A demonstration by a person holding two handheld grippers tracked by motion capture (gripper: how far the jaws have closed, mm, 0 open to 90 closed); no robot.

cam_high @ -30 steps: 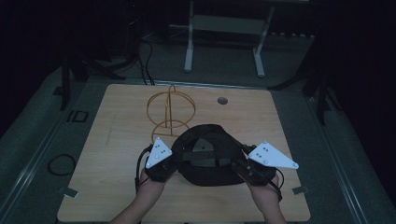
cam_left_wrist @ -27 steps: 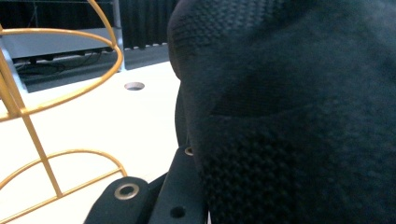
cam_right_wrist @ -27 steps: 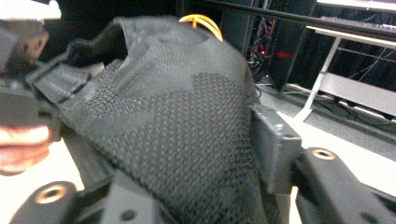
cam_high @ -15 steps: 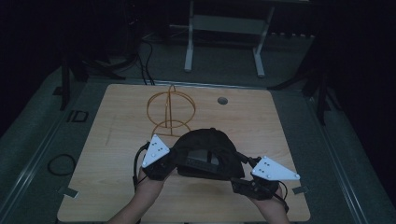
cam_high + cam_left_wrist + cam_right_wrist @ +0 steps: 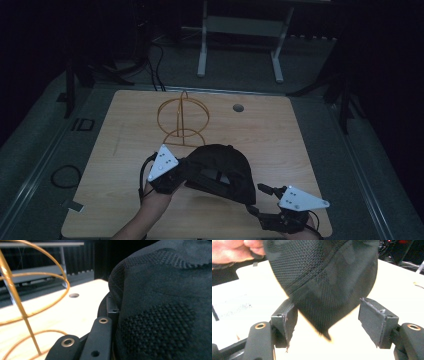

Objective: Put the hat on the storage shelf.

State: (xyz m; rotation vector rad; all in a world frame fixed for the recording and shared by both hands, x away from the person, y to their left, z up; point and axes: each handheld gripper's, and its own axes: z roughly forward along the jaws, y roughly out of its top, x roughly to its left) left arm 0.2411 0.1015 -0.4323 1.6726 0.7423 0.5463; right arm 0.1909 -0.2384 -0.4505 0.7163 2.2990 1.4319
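- Two hand-held grippers on one black cap (image 5: pixel 220 170), which sits lifted over the tabletop (image 5: pixel 300 145) just in front of the gold wire stand (image 5: pixel 182 117).
- Left hand-held gripper (image 5: pixel 167 175) is clamped on the cap's edge.
- Right hand-held gripper (image 5: pixel 328 322) has jaws apart, with the cap's tip hanging between them.
- Next move, I'd guess: close the right, then carry the cap to the stand.
- Cap looks like floppy knit mesh.

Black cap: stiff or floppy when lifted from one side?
Probably floppy: the black cap is knit mesh and sags to a point between the open right hand-held gripper. Likely light, since the left hand-held gripper alone holds its edge up.
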